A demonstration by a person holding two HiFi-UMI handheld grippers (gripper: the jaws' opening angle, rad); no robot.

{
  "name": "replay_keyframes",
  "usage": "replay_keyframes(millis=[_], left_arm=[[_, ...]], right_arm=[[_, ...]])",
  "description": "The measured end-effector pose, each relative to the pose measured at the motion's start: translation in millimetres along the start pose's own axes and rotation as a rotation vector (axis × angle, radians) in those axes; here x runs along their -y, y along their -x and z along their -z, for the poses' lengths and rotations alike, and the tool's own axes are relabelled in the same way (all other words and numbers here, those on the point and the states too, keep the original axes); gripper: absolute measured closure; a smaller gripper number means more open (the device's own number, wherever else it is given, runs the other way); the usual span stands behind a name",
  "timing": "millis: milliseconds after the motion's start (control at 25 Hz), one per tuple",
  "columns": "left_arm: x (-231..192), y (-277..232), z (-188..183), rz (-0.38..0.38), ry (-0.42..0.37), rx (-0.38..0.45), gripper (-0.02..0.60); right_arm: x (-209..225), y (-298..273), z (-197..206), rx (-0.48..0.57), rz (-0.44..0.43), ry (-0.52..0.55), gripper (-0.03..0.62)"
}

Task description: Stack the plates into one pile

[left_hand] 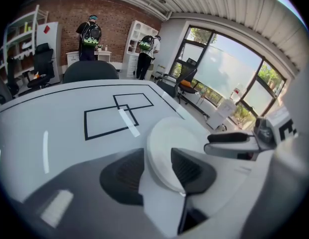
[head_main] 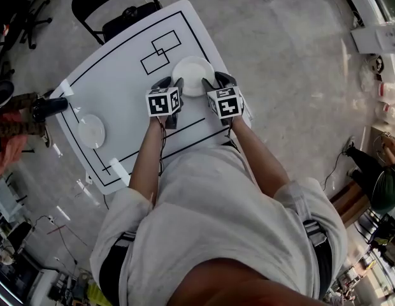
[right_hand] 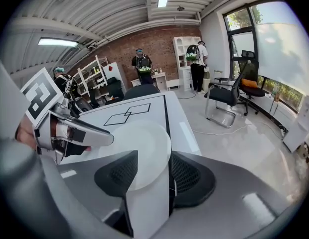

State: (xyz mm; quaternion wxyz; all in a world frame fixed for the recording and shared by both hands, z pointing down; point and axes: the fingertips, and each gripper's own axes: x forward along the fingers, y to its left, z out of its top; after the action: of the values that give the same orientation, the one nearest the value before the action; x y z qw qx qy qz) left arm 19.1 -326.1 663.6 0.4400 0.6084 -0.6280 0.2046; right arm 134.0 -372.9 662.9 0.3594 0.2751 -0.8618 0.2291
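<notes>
A white plate (head_main: pixel 193 75) lies on the white table (head_main: pixel 121 75), just beyond the taped rectangles' near side. My left gripper (head_main: pixel 170 83) is at its near-left rim and my right gripper (head_main: pixel 218 81) at its near-right rim. In the left gripper view the plate (left_hand: pixel 167 143) has its rim between the open jaws of my left gripper (left_hand: pixel 157 173), with a gap at the pads. In the right gripper view the plate (right_hand: pixel 137 146) likewise sits between the open jaws of my right gripper (right_hand: pixel 154 176). A second, smaller white plate (head_main: pixel 91 131) rests alone at the table's left.
Two overlapping taped rectangles (head_main: pixel 160 51) mark the table past the plate. A black chair (head_main: pixel 121 11) stands at the far end. A person's dark shoe (head_main: pixel 48 107) is by the left edge. The table's right edge (right_hand: pixel 187 133) drops off close to my right gripper.
</notes>
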Motion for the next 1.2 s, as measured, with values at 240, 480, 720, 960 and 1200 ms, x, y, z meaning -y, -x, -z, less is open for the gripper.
replay_keyframes(millis=[240,480,720,960,1200], left_arm=[[2,-1,-3,0.011,0.052,0.014,0.414],[-5,9,-1,0.002,0.11,0.025,0.414],[-13,26,-3,-0.03,0.107,0.055,0.413],[-25,49,1,-0.043,0.135,0.082,0.413],[-49,77,10,-0.093,0.176,0.115,0.413]], right_arm=[[-3,-3,0,-0.01,-0.016,-0.004,0.375],[-13,0,-7,0.009,-0.041,0.015,0.391],[-28,6,-18,0.046,-0.053,0.052,0.399],[-48,6,-28,0.067,-0.089,0.089,0.404],[-83,5,-37,0.1,-0.151,0.138,0.404]])
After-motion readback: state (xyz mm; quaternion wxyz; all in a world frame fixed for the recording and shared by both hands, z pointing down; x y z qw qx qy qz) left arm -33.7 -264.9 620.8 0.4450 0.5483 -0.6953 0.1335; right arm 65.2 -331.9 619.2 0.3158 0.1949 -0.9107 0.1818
